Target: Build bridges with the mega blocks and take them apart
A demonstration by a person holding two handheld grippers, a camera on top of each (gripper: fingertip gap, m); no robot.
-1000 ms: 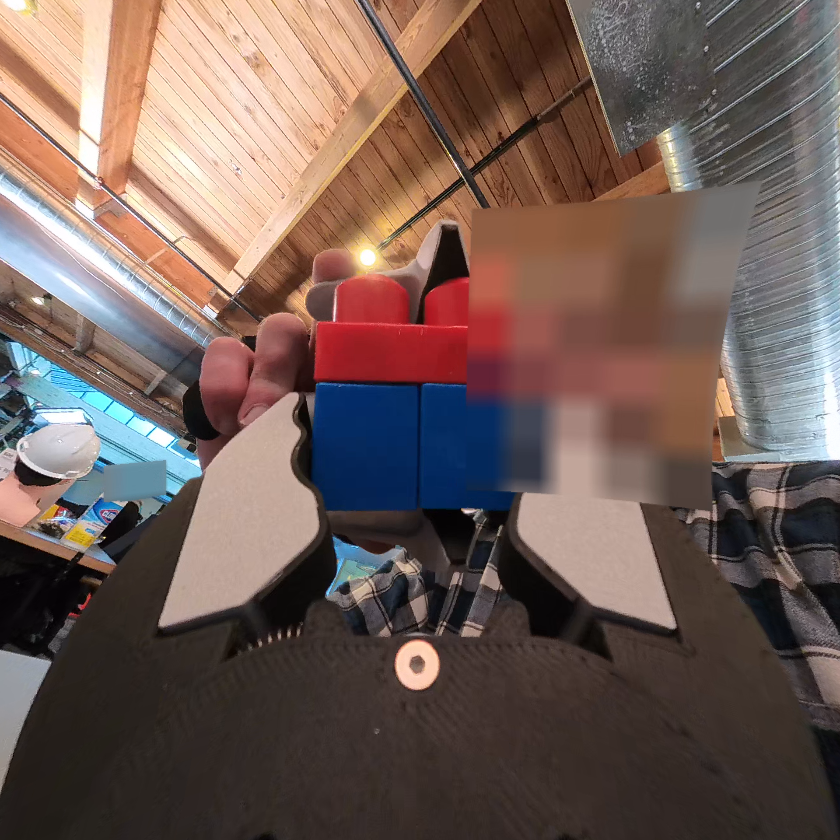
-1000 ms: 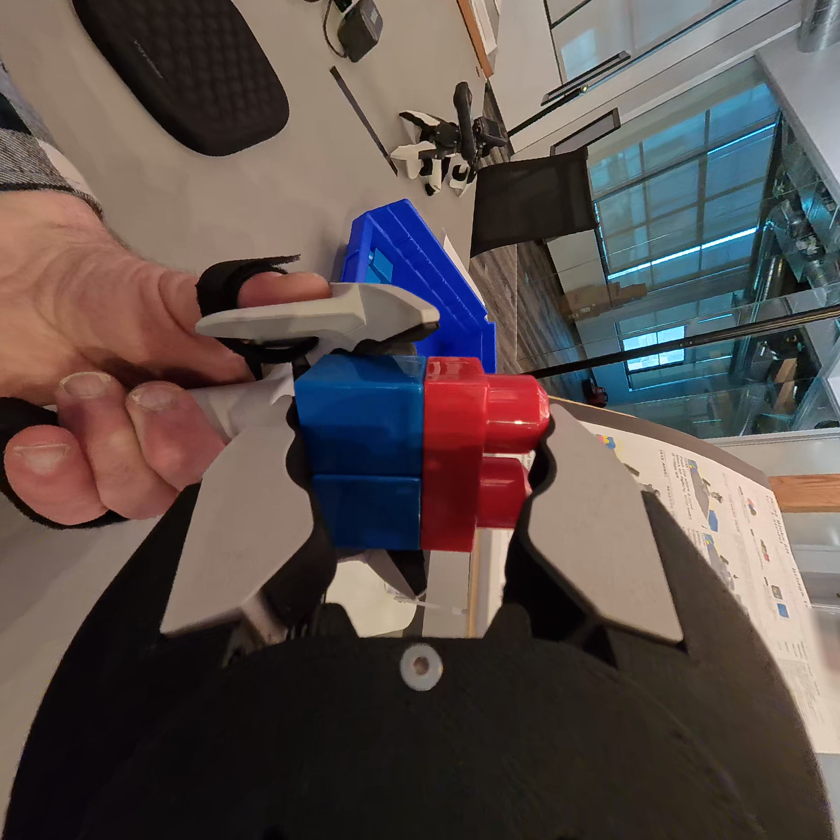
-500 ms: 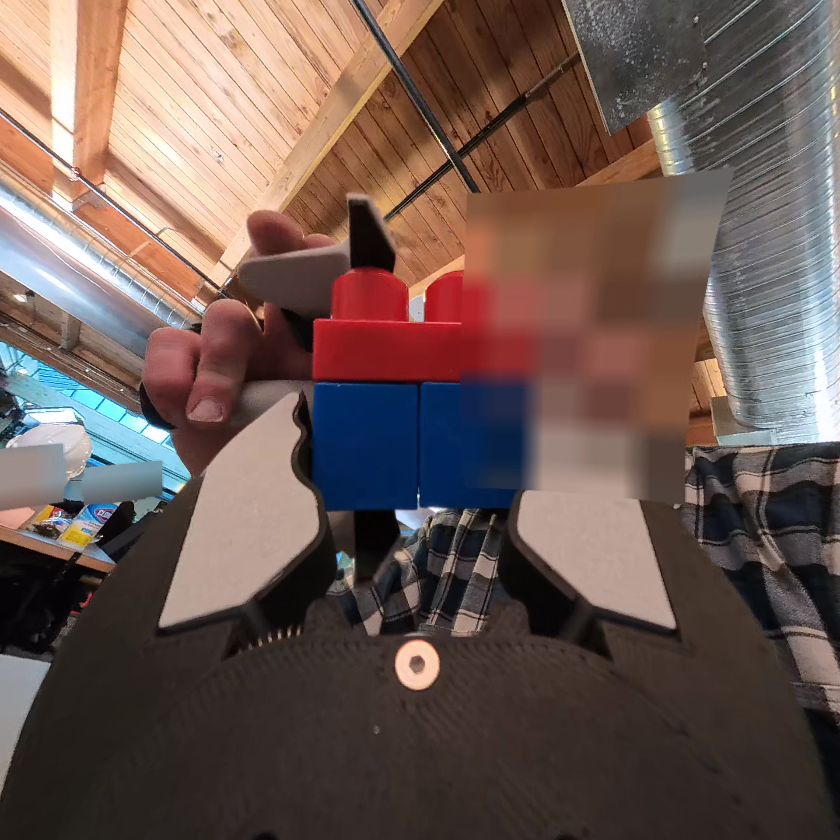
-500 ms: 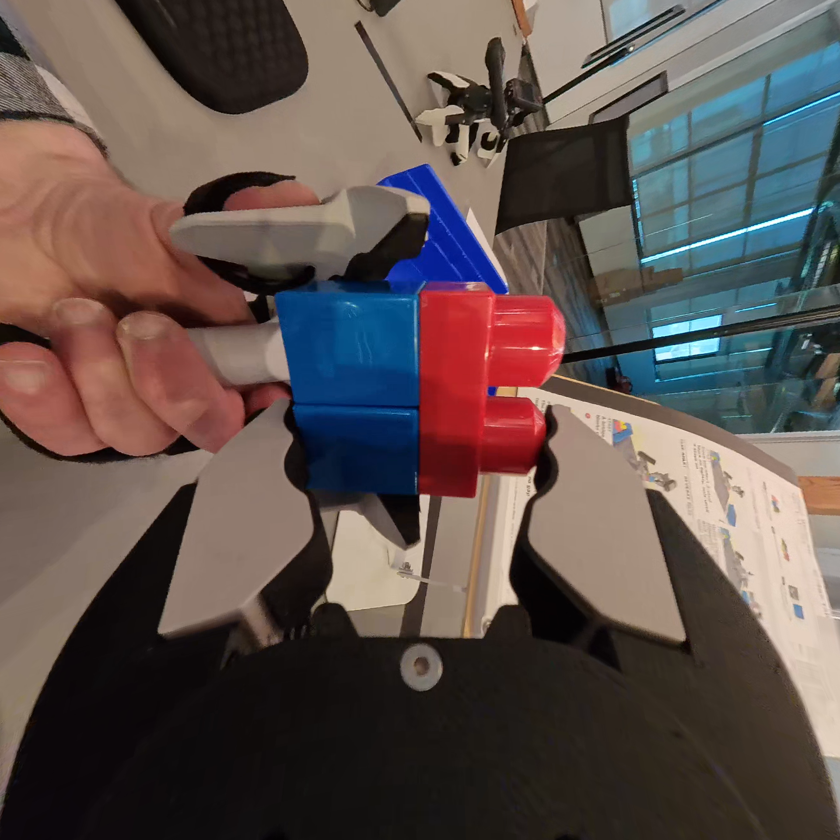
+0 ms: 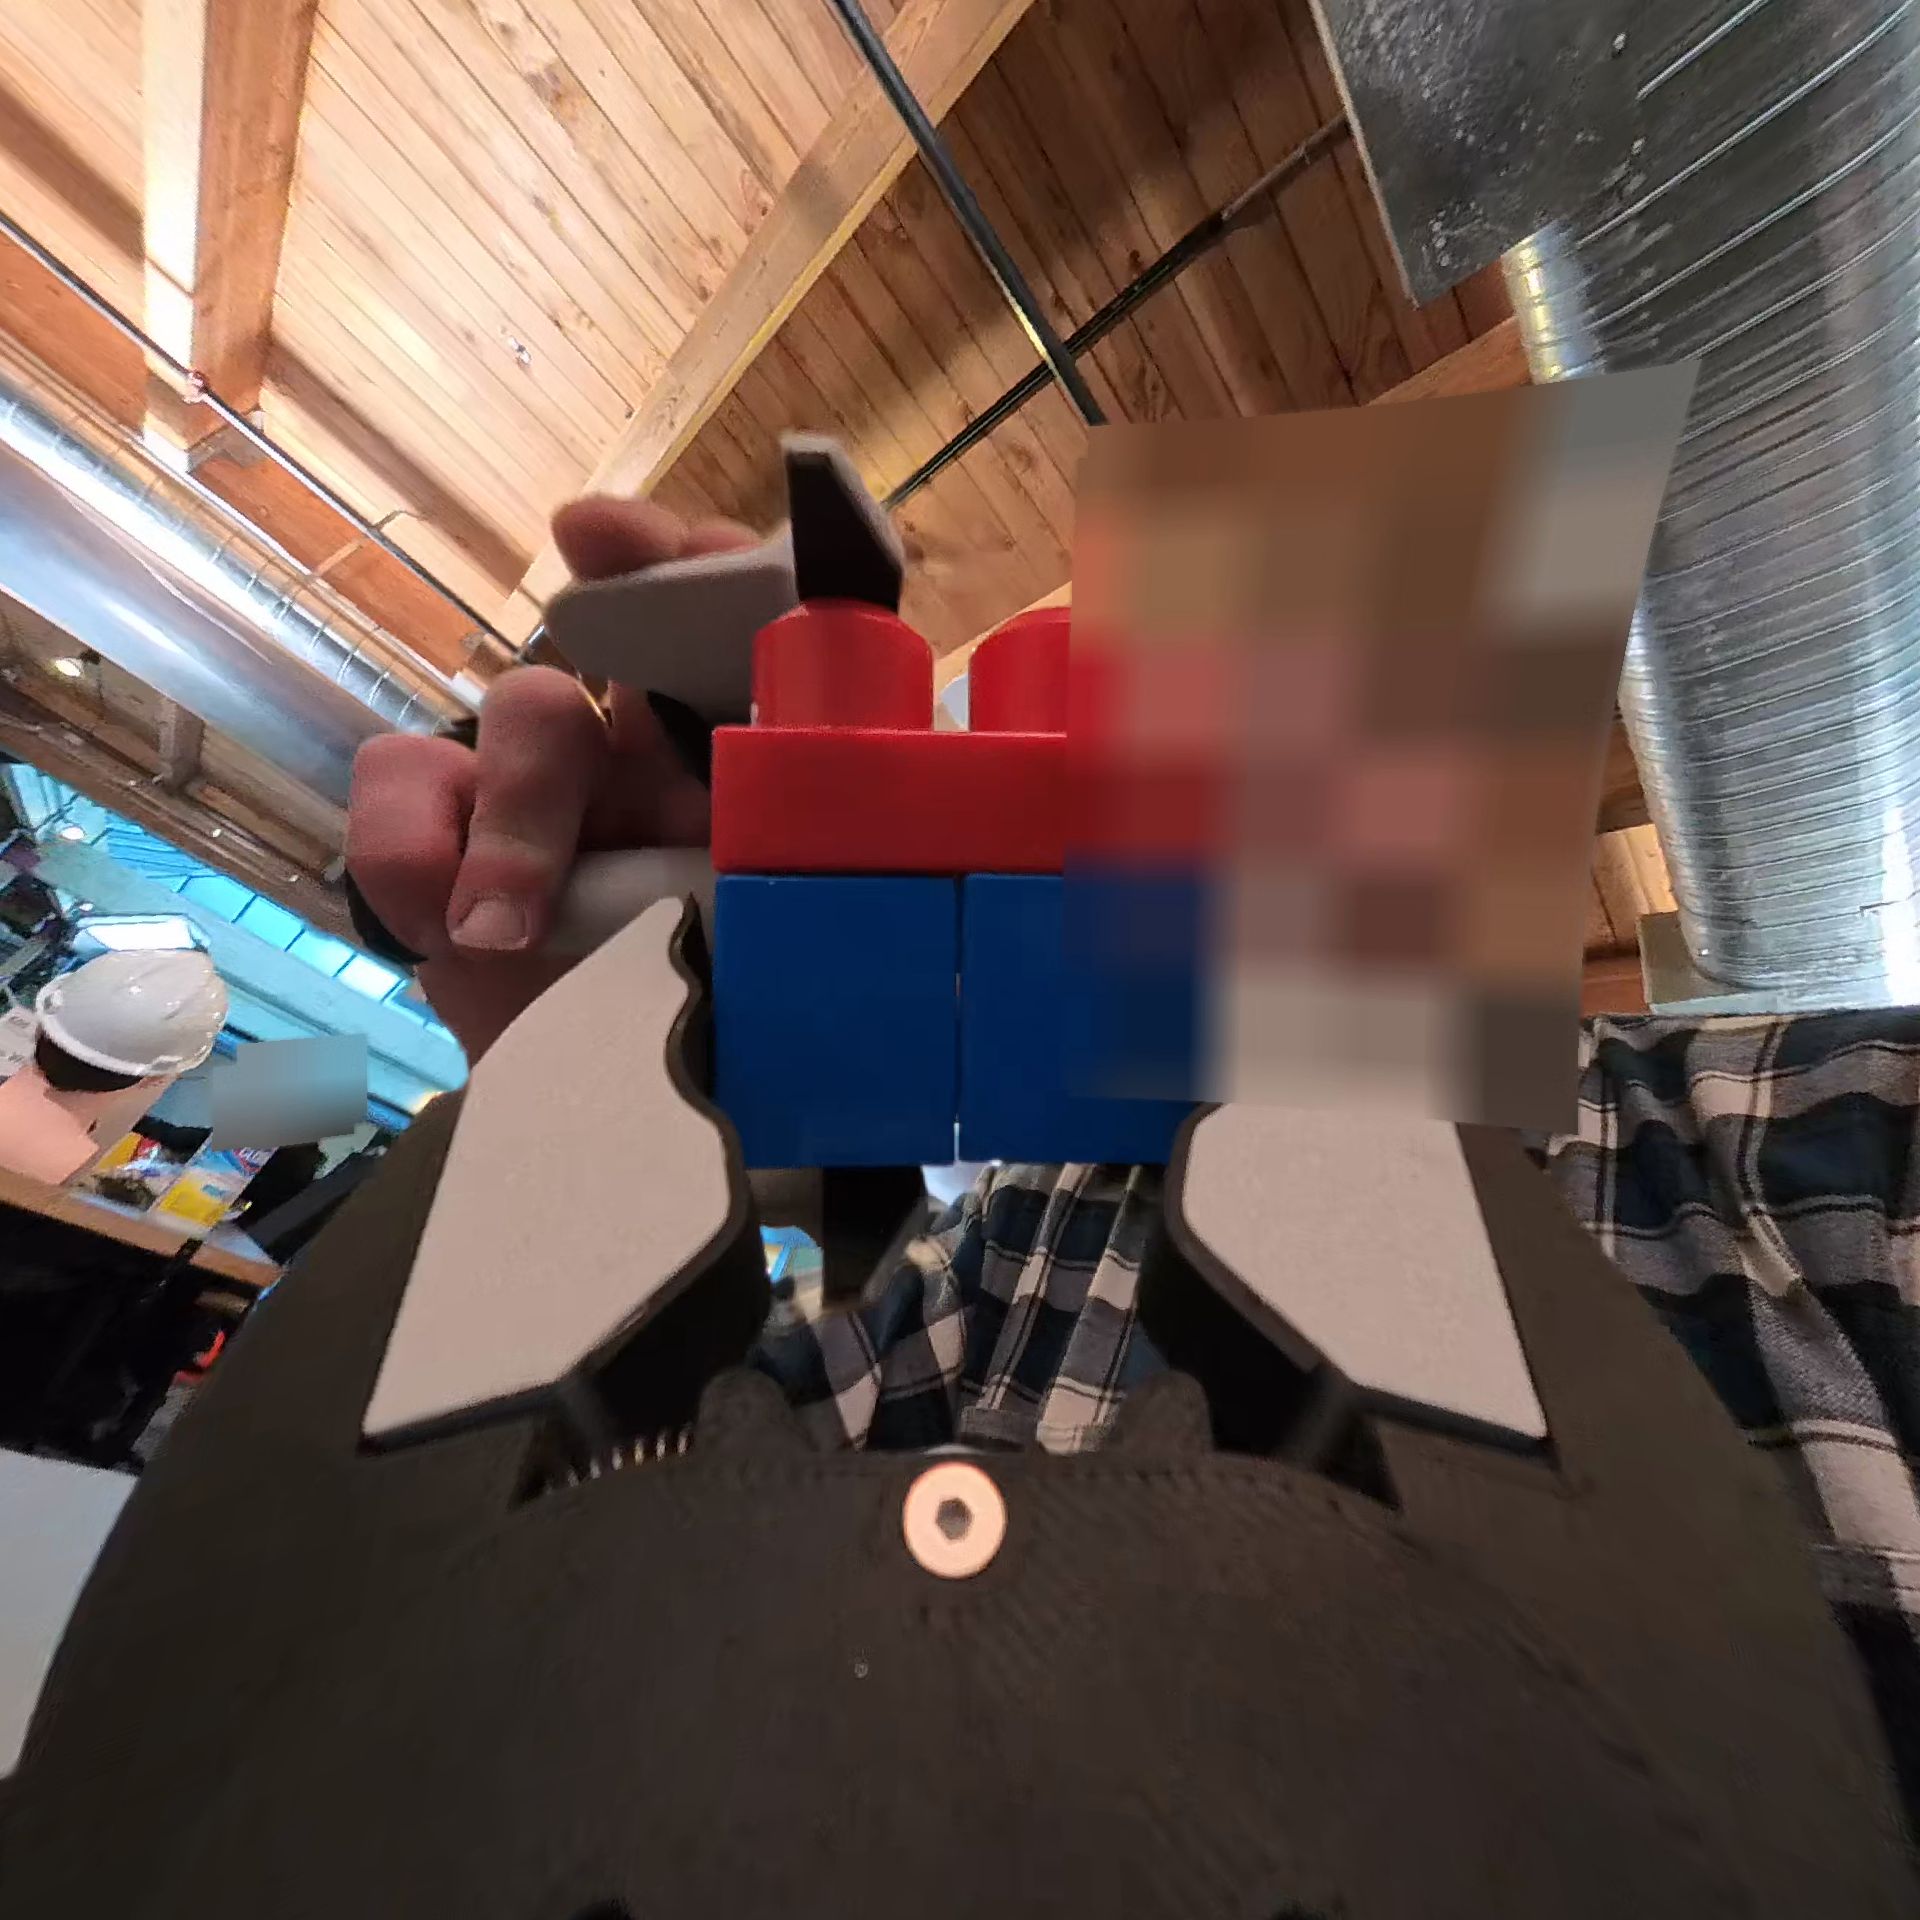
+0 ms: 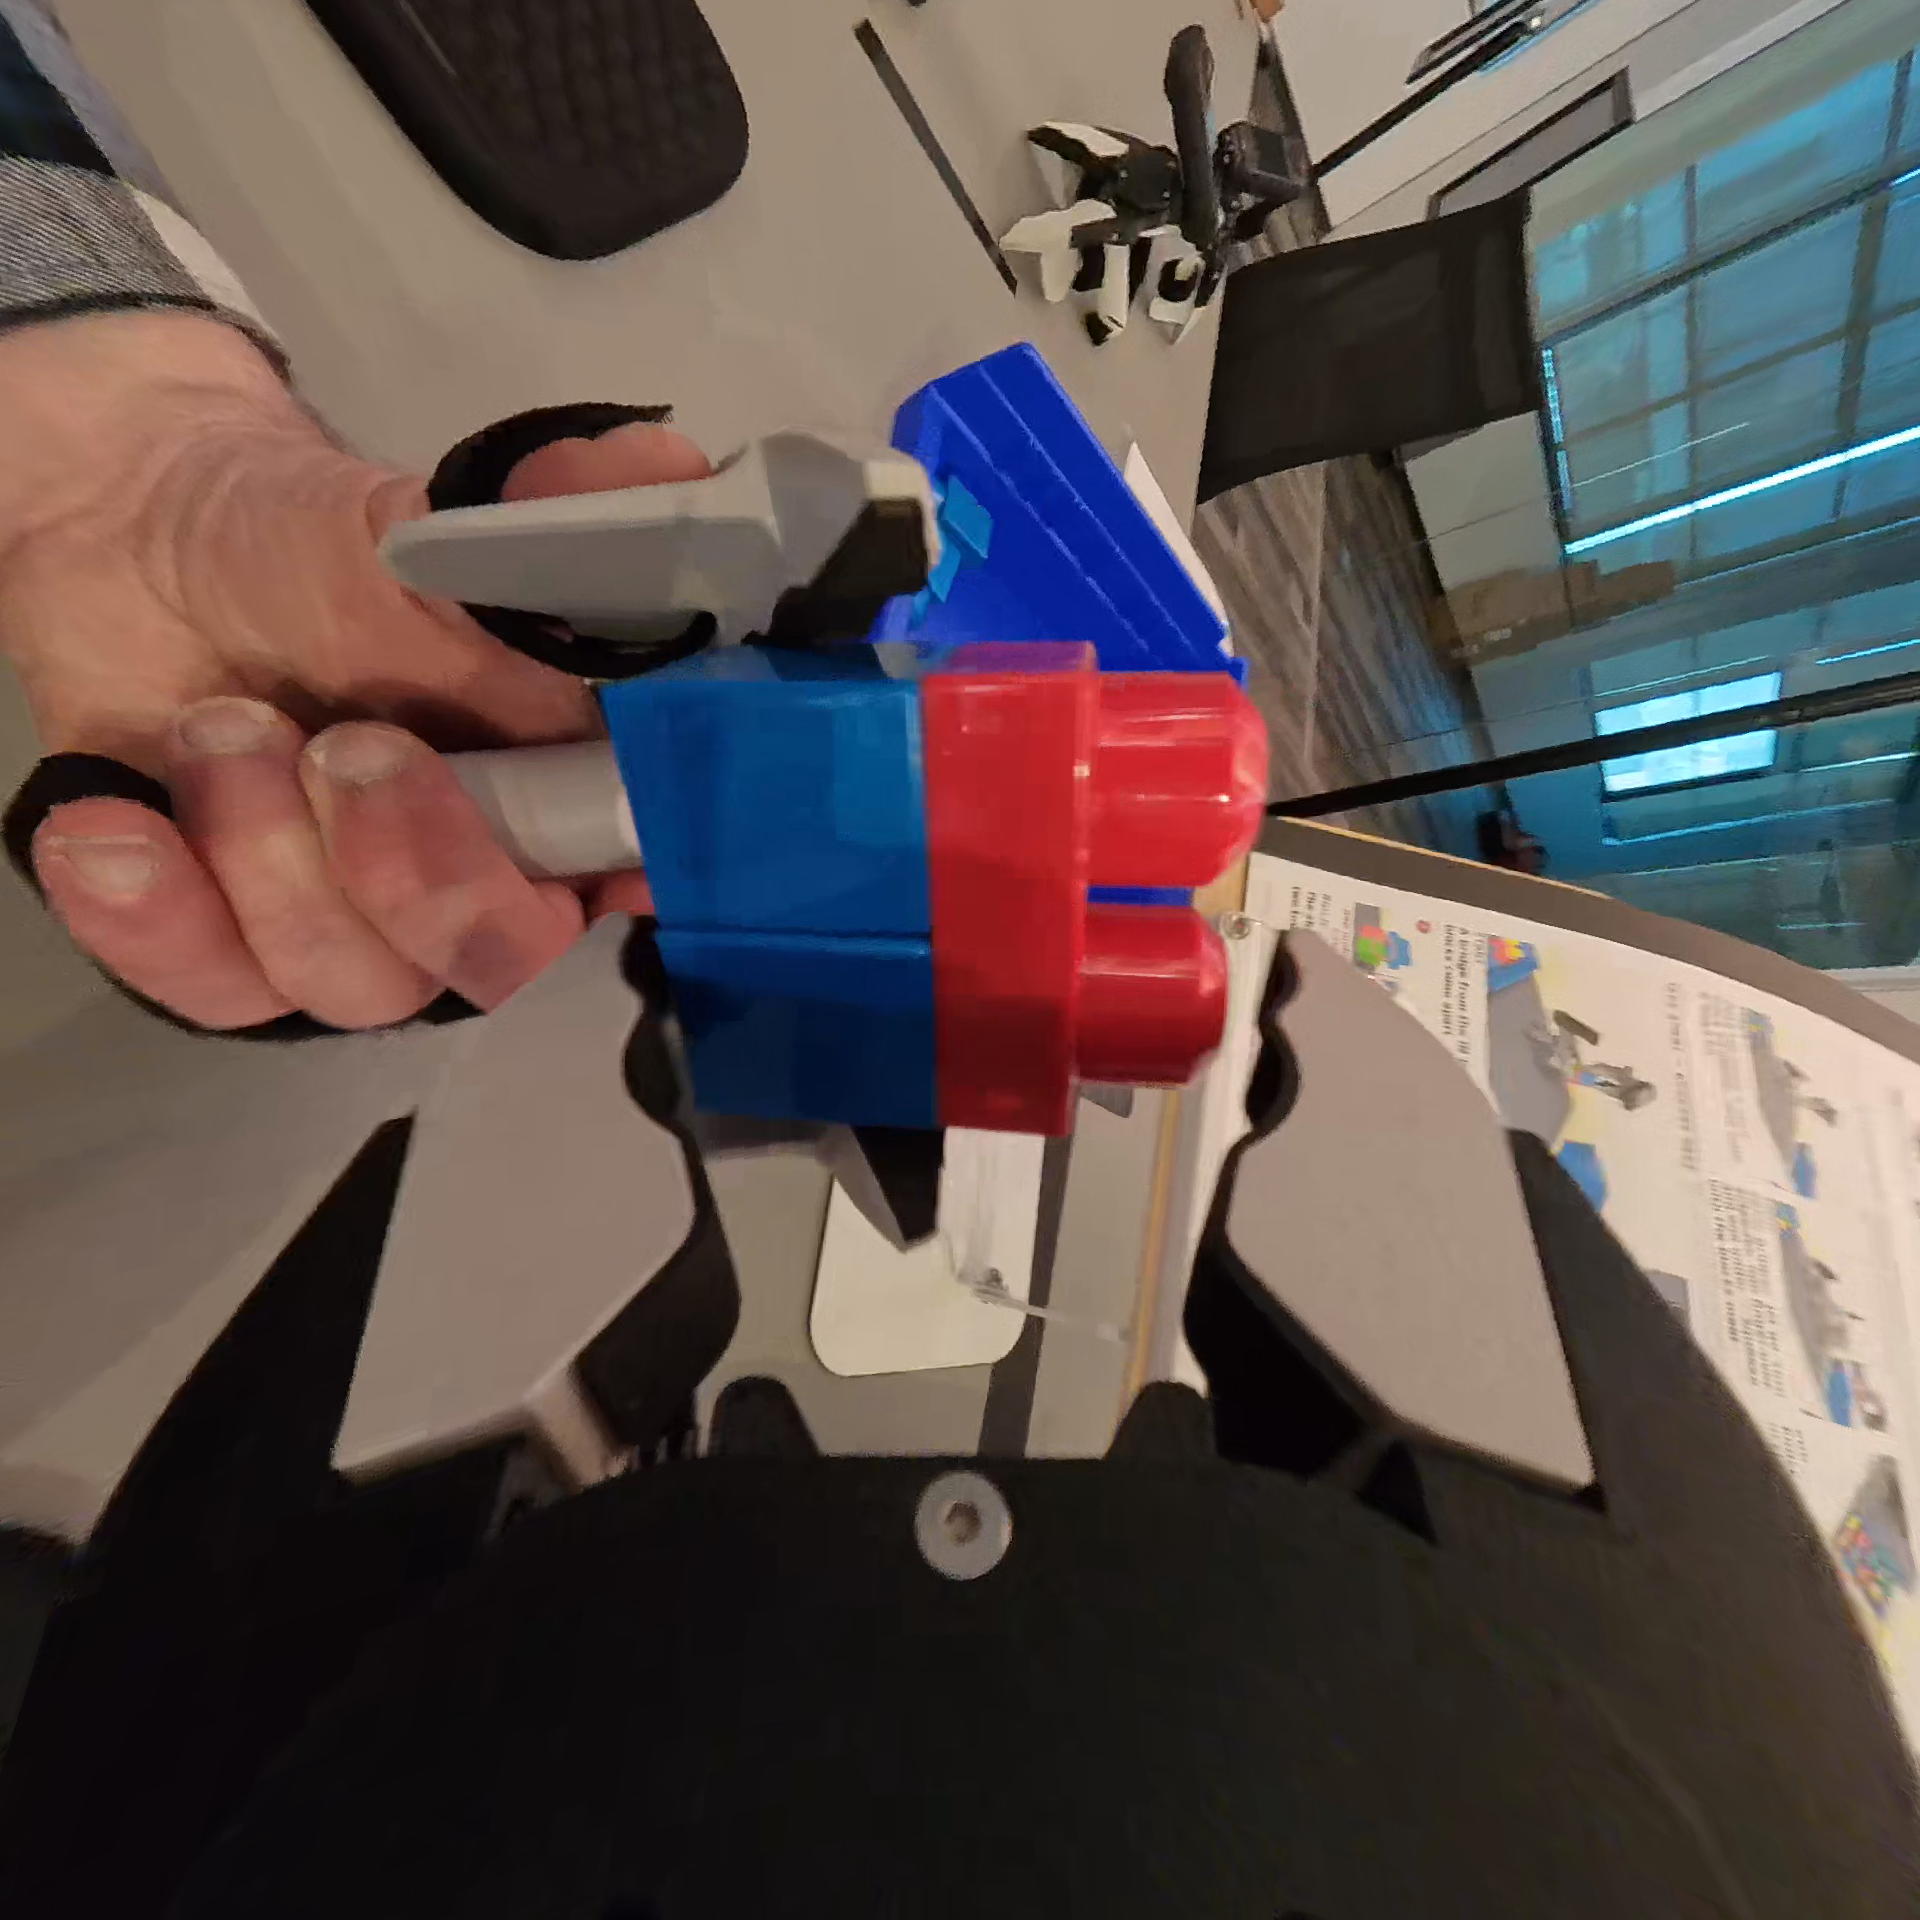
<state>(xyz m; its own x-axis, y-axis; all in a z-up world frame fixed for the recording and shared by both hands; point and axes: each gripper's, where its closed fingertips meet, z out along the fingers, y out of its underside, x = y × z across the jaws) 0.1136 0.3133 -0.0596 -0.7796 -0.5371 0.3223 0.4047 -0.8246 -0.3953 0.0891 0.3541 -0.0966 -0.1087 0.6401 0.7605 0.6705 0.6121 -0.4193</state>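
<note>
Left tongs (image 5: 951, 1023) pinch the blue blocks (image 5: 831, 1013); right tongs (image 6: 961, 1023) spread around the stack; red block (image 6: 1003, 883) not yet detached.

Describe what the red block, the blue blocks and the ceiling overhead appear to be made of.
Red block: moulded plastic, glossy, with bright highlights on its rounded studs.
Blue blocks: probably the same smooth plastic, judging by the soft reflections and crisp edges.
Ceiling: wooden planks and beams with visible grain and knots; the finish is unclear.
</note>
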